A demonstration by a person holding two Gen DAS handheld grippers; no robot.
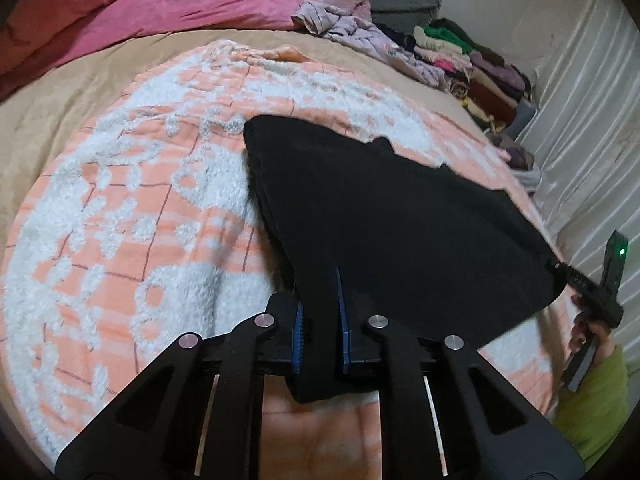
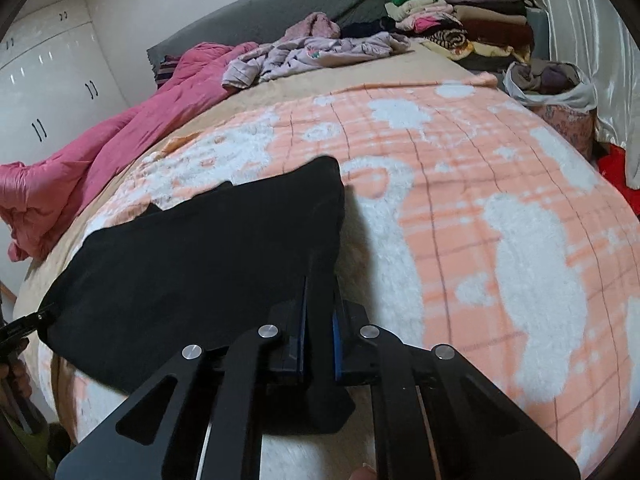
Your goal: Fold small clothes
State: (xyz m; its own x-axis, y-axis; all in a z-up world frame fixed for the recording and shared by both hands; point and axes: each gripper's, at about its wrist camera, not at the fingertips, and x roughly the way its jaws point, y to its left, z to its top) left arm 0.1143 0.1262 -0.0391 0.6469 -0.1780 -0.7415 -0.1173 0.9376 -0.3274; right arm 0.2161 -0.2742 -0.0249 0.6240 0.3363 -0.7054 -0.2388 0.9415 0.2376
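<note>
Setting: a bed is covered by a peach and white fleecy blanket (image 1: pixel 120 208), over a tan sheet (image 1: pixel 52 120).
Black garment (image 1: pixel 380 216): a small dark piece of clothing is spread flat on the blanket, its near edge lifted by both grippers and its far edge lying on the blanket.
Left gripper (image 1: pixel 320 320): its blue-padded jaws are closed narrowly on the near left corner of the black garment; a fold of the cloth is pinched between the pads and hangs below them.
Right gripper (image 2: pixel 319 320): its jaws are likewise drawn narrow, clamped on the near right corner of the black garment, with cloth bunched under the fingers.
Garment relative to grippers: the cloth is stretched between the two grippers and extends forward, away from both.
Pink quilt (image 2: pixel 80 168): it is heaped along the far left side of the bed.
Lilac clothes (image 2: pixel 320 50): loose items are piled beyond the blanket.
Folded stack (image 2: pixel 472 28): folded clothes are stacked at the far corner by the wall.
</note>
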